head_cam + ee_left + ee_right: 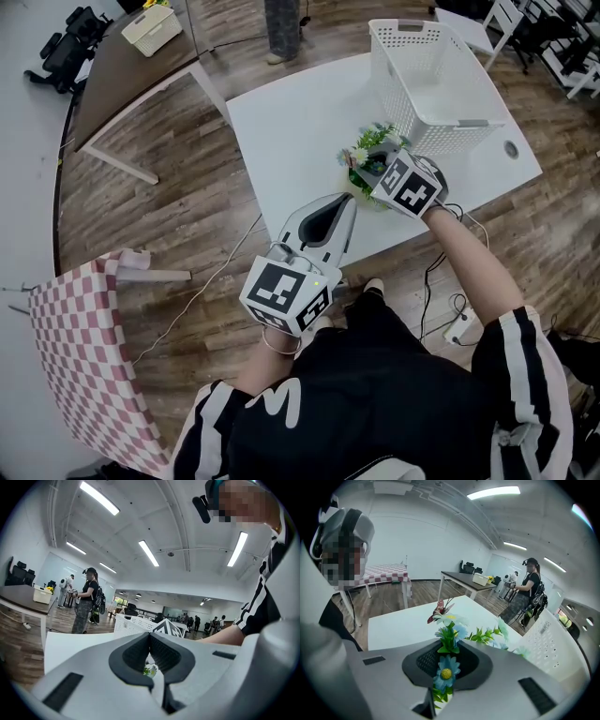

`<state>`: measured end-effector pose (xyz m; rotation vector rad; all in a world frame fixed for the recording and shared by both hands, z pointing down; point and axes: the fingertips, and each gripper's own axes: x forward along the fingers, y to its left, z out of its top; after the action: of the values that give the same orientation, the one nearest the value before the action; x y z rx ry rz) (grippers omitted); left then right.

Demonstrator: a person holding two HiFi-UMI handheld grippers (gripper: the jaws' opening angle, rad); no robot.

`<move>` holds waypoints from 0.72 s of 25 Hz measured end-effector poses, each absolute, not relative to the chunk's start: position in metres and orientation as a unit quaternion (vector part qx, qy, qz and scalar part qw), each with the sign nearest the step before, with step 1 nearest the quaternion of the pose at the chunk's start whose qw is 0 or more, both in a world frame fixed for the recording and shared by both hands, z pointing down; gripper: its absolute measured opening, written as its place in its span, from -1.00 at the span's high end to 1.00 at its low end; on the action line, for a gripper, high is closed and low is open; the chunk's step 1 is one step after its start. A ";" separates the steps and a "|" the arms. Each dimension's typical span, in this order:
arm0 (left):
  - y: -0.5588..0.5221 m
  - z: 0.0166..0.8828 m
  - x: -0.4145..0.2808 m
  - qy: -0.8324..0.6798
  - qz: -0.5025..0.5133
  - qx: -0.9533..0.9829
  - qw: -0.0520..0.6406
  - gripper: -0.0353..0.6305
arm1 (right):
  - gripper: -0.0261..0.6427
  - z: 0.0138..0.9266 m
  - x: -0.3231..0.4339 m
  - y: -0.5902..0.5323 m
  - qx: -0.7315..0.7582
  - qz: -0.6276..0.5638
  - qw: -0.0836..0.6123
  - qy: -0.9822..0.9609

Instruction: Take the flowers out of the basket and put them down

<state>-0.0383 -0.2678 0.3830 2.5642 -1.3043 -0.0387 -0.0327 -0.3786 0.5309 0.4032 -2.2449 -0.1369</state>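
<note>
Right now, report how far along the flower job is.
Done: the flowers are out of the white basket, which looks empty. In hand: the right gripper is shut on them, low over the table beside the basket; the left gripper is shut and holds nothing. Left: set the flowers down and let go.

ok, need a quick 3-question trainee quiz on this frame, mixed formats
1. True or false: the flowers are outside the basket, over the table.
2. What is the right gripper shut on? A: a cable. B: the flowers. C: nothing.
3. Fill in: the ornament on top of the flowers, seen in the right gripper view, is a ___.

Key: 1 true; 2 B; 3 butterfly.
</note>
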 end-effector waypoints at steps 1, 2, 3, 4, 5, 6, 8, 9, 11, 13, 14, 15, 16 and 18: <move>-0.268 0.383 -0.039 -0.450 -0.013 0.883 0.132 0.88 | 0.79 0.531 -0.032 -0.380 0.164 -0.053 0.411 -0.895; -0.267 0.383 -0.039 -0.450 -0.012 0.883 0.132 0.88 | 0.79 0.531 -0.032 -0.381 0.168 -0.053 0.407 -0.896; -0.267 0.383 -0.040 -0.451 -0.012 0.883 0.132 0.88 | 0.78 0.531 -0.032 -0.382 0.171 -0.052 0.405 -0.897; -0.267 0.383 -0.041 -0.452 -0.013 0.882 0.132 0.88 | 0.78 0.531 -0.032 -0.383 0.174 -0.051 0.404 -0.897; -0.267 0.382 -0.042 -0.453 -0.013 0.882 0.131 0.88 | 0.78 0.531 -0.033 -0.383 0.177 -0.050 0.403 -0.897; -0.267 0.382 -0.043 -0.453 -0.013 0.882 0.131 0.88 | 0.78 0.532 -0.034 -0.383 0.178 -0.049 0.402 -0.897; -0.266 0.382 -0.045 -0.455 -0.013 0.881 0.130 0.88 | 0.78 0.533 -0.036 -0.385 0.180 -0.050 0.400 -0.897; -0.266 0.382 -0.046 -0.455 -0.013 0.881 0.129 0.88 | 0.78 0.533 -0.036 -0.385 0.181 -0.049 0.396 -0.899; -0.265 0.381 -0.047 -0.456 -0.013 0.881 0.128 0.88 | 0.78 0.533 -0.037 -0.385 0.185 -0.041 0.381 -0.905; -0.262 0.380 -0.048 -0.455 -0.012 0.882 0.127 0.88 | 0.77 0.531 -0.037 -0.384 0.192 -0.031 0.360 -0.912; -0.261 0.380 -0.048 -0.454 -0.012 0.882 0.126 0.88 | 0.73 0.529 -0.037 -0.384 0.197 -0.027 0.349 -0.916; -0.260 0.379 -0.048 -0.453 -0.012 0.882 0.125 0.88 | 0.68 0.527 -0.037 -0.384 0.201 -0.022 0.338 -0.919; -0.259 0.378 -0.049 -0.453 -0.012 0.883 0.125 0.88 | 0.61 0.524 -0.037 -0.384 0.204 -0.017 0.327 -0.923; -0.259 0.376 -0.052 -0.455 -0.012 0.882 0.122 0.88 | 0.57 0.520 -0.038 -0.383 0.206 -0.008 0.310 -0.928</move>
<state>-0.0523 -0.2585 0.3764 2.5735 -1.3281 -0.0363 -0.0379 -0.3828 0.5199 0.5437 -2.4505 -0.0220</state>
